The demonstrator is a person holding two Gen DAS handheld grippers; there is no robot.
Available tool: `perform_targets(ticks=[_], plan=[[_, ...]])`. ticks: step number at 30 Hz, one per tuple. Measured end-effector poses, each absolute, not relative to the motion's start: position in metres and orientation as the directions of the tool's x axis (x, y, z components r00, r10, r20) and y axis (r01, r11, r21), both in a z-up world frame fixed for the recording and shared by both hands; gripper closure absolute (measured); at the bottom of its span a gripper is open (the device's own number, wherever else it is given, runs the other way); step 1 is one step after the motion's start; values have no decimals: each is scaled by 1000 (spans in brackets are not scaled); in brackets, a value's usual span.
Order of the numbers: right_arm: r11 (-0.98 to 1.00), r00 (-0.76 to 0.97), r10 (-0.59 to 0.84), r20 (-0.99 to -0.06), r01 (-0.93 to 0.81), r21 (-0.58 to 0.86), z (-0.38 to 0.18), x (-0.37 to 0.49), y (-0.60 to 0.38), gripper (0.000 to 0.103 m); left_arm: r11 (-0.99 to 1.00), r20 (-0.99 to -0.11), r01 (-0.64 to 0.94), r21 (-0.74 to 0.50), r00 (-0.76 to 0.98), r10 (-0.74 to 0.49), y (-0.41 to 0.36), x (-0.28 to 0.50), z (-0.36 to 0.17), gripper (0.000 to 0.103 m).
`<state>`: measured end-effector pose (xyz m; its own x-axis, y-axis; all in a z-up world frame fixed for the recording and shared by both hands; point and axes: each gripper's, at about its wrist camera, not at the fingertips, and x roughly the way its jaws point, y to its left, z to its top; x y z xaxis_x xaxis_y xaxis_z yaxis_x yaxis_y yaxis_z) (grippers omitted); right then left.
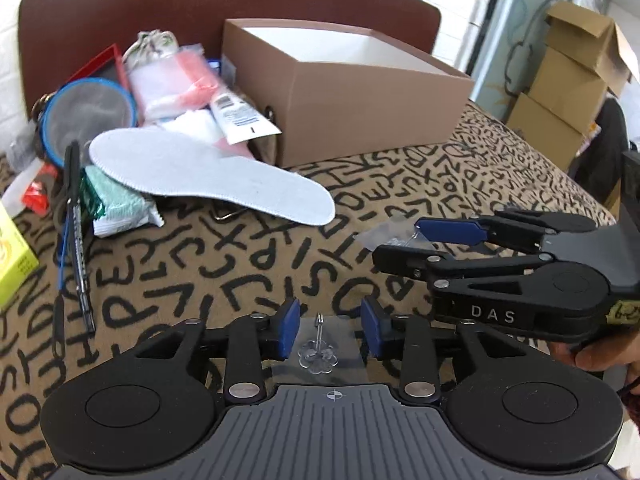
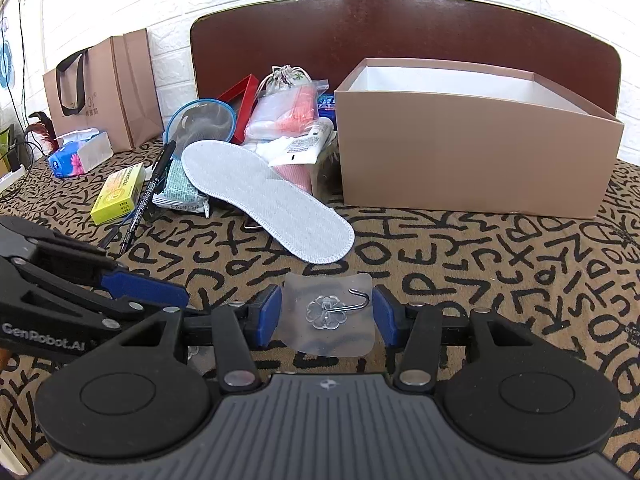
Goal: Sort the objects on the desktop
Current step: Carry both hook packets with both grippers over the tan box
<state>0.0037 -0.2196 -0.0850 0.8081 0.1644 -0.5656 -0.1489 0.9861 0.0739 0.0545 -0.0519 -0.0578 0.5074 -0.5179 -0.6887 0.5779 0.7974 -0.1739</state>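
so, your left gripper has its fingers apart, and a clear adhesive hook on its see-through backing lies on the patterned cloth between them, neither blue pad pressing it. your right gripper likewise has its fingers apart, and a second clear hook lies flat between them, with a gap at each pad. the two grippers are close together at the near side of the cloth; in the left wrist view the right one reaches in from the right.

step in hand, as it reads: picking up the small hooks for sorting, nothing gripped yet.

the open brown box stands at the far right against the headboard, white inside, contents hidden by its wall; likely where things go, though that is only a guess. far left of it is the unsorted pile: white insole, tube, blue-rimmed strainer, black pen, yellow box.

next move: settle one gripper lower so the pads meet the film's edges, then close gently. it is thin, slick and flat on soft cloth, so it may buckle or slip; watch the wire hook standing up.
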Motion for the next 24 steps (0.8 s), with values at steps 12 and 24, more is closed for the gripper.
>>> perform_targets(ticks=[12,24], plan=[[986,807,163,-568,-145,77,-86,5,-220,48,811,-705,549,-202,493,-510,-50,68,-62,103],[985,836,167,-523,-169,45,-64,9,-220,48,797,-573,557,-232,584,-575,-55,104,14,103]])
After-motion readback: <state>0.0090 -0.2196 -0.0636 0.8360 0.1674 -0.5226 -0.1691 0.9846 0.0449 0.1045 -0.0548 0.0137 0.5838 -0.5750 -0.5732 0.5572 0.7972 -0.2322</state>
